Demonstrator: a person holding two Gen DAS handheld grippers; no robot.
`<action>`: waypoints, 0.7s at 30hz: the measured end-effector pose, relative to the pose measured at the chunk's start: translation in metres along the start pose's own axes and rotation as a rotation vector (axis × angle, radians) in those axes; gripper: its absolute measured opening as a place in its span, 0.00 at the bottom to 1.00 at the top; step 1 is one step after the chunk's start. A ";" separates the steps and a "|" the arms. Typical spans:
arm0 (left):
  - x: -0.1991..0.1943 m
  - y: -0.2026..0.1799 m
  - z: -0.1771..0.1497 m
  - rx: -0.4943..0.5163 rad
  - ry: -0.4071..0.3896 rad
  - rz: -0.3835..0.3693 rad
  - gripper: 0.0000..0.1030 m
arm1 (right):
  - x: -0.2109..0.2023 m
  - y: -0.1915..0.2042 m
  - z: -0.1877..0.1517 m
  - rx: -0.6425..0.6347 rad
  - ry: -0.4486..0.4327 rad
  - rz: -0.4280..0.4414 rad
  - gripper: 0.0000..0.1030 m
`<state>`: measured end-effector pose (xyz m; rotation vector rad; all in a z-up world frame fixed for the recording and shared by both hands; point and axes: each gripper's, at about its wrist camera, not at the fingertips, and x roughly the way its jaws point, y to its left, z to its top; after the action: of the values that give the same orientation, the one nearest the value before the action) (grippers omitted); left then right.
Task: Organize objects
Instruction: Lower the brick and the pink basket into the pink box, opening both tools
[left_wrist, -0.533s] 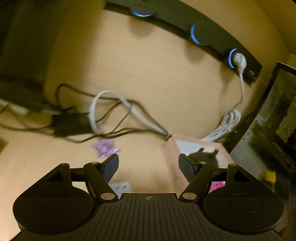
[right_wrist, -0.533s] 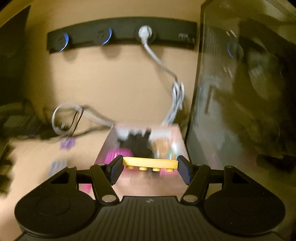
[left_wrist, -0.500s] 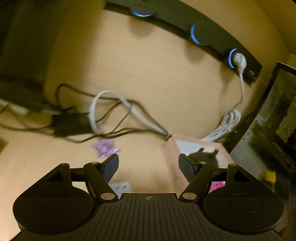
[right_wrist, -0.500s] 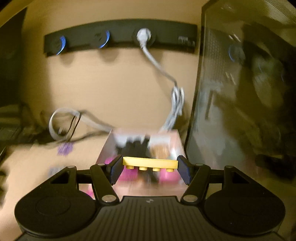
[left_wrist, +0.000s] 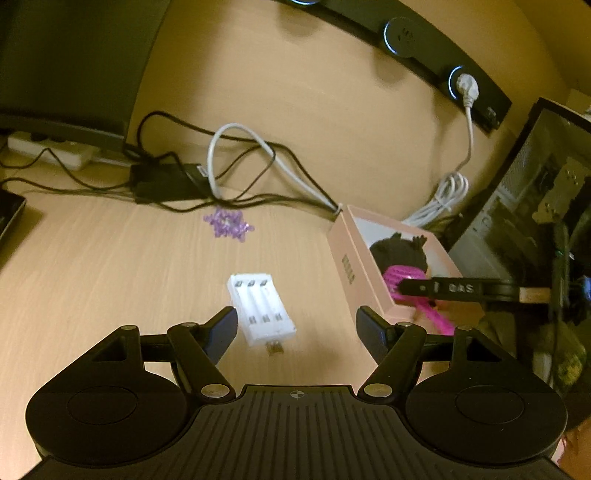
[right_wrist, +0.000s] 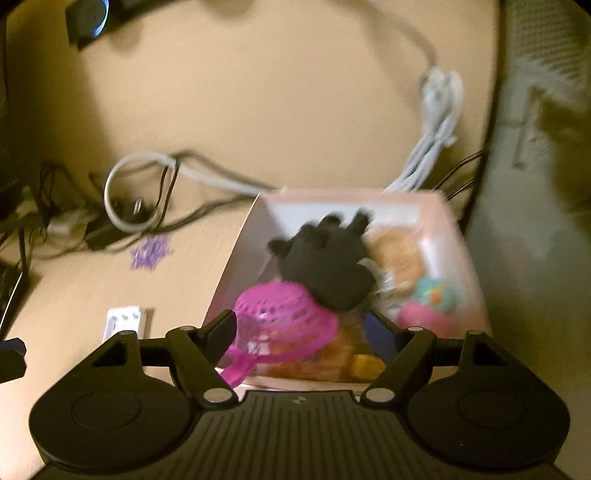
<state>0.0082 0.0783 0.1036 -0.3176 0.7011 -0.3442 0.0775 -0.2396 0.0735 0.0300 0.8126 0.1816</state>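
Observation:
A pink box (left_wrist: 349, 254) (right_wrist: 240, 258) stands on the wooden desk and holds a black plush toy (right_wrist: 328, 269), a magenta strainer (right_wrist: 284, 317) and small colourful toys. A yellow brick (right_wrist: 365, 365) lies in the box's near corner. My right gripper (right_wrist: 303, 332) is open and empty just above the box's near edge. My left gripper (left_wrist: 297, 328) is open and empty, hovering over a white battery charger (left_wrist: 260, 308) on the desk left of the box. A purple bead cluster (left_wrist: 227, 225) lies farther back.
Tangled black and grey cables (left_wrist: 236, 173) and a black adapter (left_wrist: 166, 182) lie behind the beads. A glass-sided computer case (left_wrist: 535, 206) stands right of the box. A black socket strip (left_wrist: 424, 48) runs along the wall. A monitor (left_wrist: 66, 55) stands at the back left.
My right gripper has let go of the yellow brick, which now lies in the box, and has tilted down over it. My left gripper has drawn back, bringing the charger between its fingers.

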 end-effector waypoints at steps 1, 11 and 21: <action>-0.001 0.001 -0.001 -0.002 0.005 0.005 0.74 | 0.008 0.001 -0.002 -0.001 0.026 0.026 0.63; -0.015 0.021 -0.002 -0.043 -0.012 0.079 0.73 | 0.004 0.026 0.025 -0.230 -0.207 -0.120 0.62; -0.005 0.030 -0.016 -0.038 0.063 0.126 0.73 | 0.043 0.036 0.008 -0.361 -0.165 -0.223 0.71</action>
<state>-0.0003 0.1051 0.0831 -0.2976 0.7865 -0.2217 0.1072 -0.1967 0.0515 -0.3798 0.6045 0.1106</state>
